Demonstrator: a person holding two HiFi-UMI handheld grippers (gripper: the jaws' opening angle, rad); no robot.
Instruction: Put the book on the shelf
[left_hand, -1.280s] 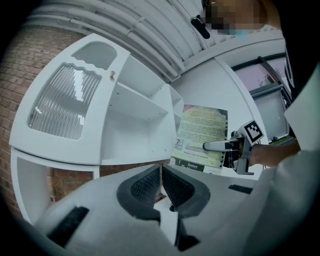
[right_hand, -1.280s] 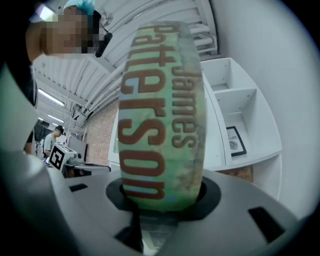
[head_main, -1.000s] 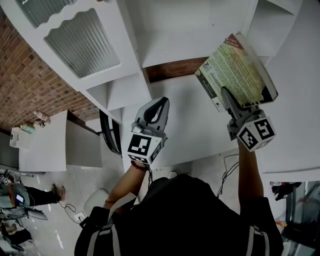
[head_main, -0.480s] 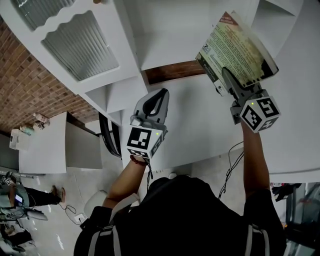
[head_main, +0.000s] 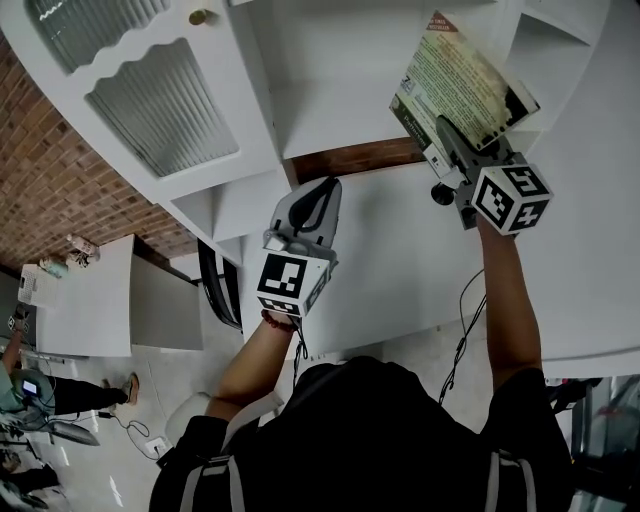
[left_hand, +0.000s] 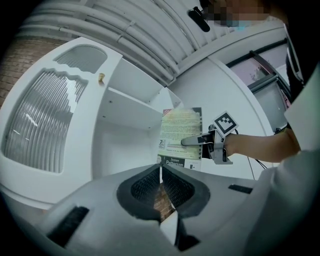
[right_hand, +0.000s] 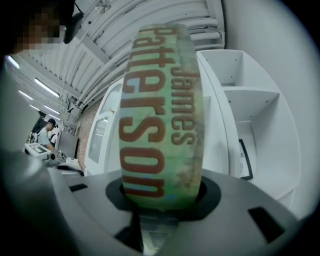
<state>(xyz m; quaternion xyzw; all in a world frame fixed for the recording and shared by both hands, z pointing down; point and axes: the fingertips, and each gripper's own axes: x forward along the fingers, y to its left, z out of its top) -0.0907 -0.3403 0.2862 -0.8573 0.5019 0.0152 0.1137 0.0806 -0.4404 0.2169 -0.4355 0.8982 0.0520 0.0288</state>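
**A:** Where is the book (head_main: 462, 82) found?

**B:** It is held up in the air by the right gripper (head_main: 450, 135), in front of the open compartment of the white shelf (head_main: 340, 70). Whether the shelf is touched by it cannot be told.

**A:** How is it gripped?

**B:** The jaws are spread wide and closed on the book's lower end, one finger being laid along the back cover. In the right gripper view the spine is turned to the camera, and large orange lettering is seen running along it. From the head view the printed back cover is shown.

**A:** And the left gripper (head_main: 322, 200)?

**B:** Its jaws are brought together, and nothing is held between them. It is kept above the white worktop (head_main: 390, 260), below the compartment and apart from the book, to the book's left.

**A:** What else is seen?

**B:** A cabinet door (head_main: 165, 95) with ribbed glass is seen left of the compartment, with a brass knob (head_main: 199, 17) fixed near its edge. A brick wall (head_main: 50, 170) is seen beyond it.
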